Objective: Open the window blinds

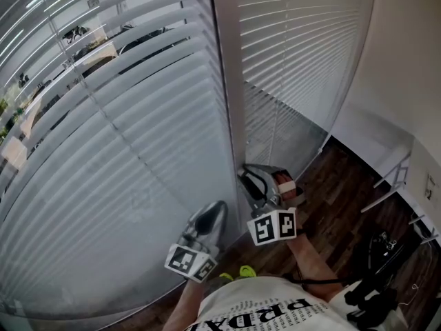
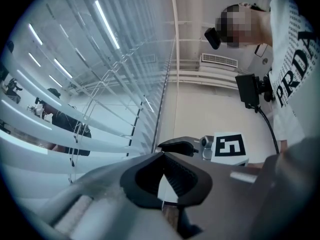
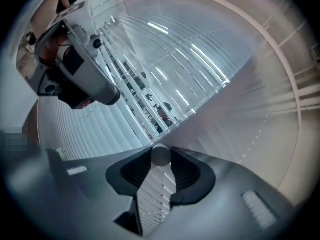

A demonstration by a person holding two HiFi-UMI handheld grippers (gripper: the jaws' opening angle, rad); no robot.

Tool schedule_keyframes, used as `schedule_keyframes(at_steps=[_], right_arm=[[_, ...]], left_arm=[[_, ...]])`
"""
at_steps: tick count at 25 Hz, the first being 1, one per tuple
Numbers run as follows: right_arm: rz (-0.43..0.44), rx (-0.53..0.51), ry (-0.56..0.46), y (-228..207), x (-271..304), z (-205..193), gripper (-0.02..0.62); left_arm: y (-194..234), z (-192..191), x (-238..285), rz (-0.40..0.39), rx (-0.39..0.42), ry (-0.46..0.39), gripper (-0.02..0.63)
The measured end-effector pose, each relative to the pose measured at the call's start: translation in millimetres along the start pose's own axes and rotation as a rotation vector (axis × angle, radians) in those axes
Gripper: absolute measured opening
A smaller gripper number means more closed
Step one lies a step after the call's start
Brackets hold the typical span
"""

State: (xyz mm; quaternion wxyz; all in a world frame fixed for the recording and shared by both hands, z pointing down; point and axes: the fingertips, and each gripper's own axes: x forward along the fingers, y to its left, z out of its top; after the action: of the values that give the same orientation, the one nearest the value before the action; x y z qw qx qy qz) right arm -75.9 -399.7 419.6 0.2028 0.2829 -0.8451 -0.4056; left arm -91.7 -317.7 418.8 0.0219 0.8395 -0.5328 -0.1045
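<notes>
- two grippers in hand, one per arm. both bare forearms reach forward from the bottom of the head view. the grippers sit side by side, near each other but apart, low down by the frame post.
- left gripper: carried about level, nose toward the lower slats of the left blind. the jaw tips are together, and i see nothing between the pads.
- right gripper: carried about level, just right of the post and higher in the head view than the left one. its jaws are clamped on the tilt wand, a round grey rod seen end-on between the pad tips and touching both.
- two marker cubes counted: left marker cube and right marker cube, each at the rear of its gripper, nearest my body.
- two window blinds counted, one on each side of the single post. the left blind is wide; the right blind is narrower and runs to the white wall.
- slats: the upper slats of the left blind stand tilted with gaps, and a room shows through them. its lower slats read as a near-solid sheet in the head view. the right gripper view also shows gaps, with ceiling lights beyond.
- one wand counted; i cannot pick it out in the head view.
- one dark wood floor lies below the right blind. one black stand is at the lower right. my white printed shirt is at the bottom edge.
</notes>
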Motion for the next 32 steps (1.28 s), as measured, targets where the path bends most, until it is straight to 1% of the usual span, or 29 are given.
schedule_keyframes(at_steps=[5, 8, 12, 14, 19, 24, 32], right_arm=[[0.014, 0.154, -0.020, 4, -8, -9, 0.123], [0.022, 0.225, -0.031, 6, -7, -13, 0.123], [0.042, 0.379, -0.061, 1, -6, -11, 0.123], [0.046, 0.437, -0.068, -4, -4, -7, 0.124], [0.052, 0.508, -0.084, -11, 7, -2, 0.124], [0.060, 0.629, -0.090, -16, 7, 2, 0.124], [0.066, 0.751, -0.107, -20, 8, -1, 0.124]], left_arm=[[-8, -12, 0, -0.002, 0.002, -0.003, -0.008], [-7, -16, 2, -0.007, 0.001, -0.005, -0.009], [-8, -11, 4, -0.012, 0.000, -0.001, -0.009], [-6, -6, 4, -0.010, 0.000, 0.002, -0.009], [4, 6, 5, -0.007, -0.005, 0.004, -0.009], [6, 10, 4, -0.007, -0.005, 0.004, -0.009], [6, 11, 4, -0.008, -0.008, 0.003, -0.009]])
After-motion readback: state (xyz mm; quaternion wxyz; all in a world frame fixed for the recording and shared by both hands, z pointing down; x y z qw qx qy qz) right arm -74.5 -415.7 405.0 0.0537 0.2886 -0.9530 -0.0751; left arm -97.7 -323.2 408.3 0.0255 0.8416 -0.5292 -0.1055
